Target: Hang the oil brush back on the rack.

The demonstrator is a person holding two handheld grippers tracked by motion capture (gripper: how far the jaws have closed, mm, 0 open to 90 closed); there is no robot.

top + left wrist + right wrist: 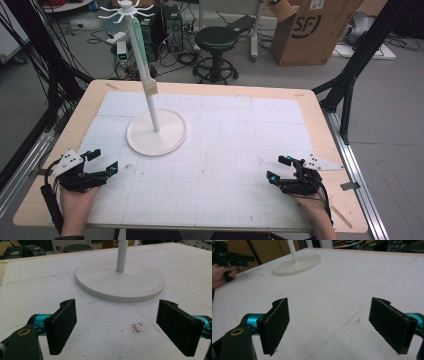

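On the white foam mat [225, 150] that covers the wooden table [320, 125], a white stand with a round flat base [156, 132] sits at about ten o'clock from the middle. Its thin pole leans up to a ring of white hooks [126, 11], and a pale green strip [141, 50] hangs along the pole. The left gripper [102, 161] rests at eight o'clock, held by a hand [75, 207], with its jaws wide apart and nothing between them. The right gripper [278, 168] rests at four o'clock, jaws wide apart too and holding nothing. A small brown stain [136, 327] marks the mat just before the left gripper.
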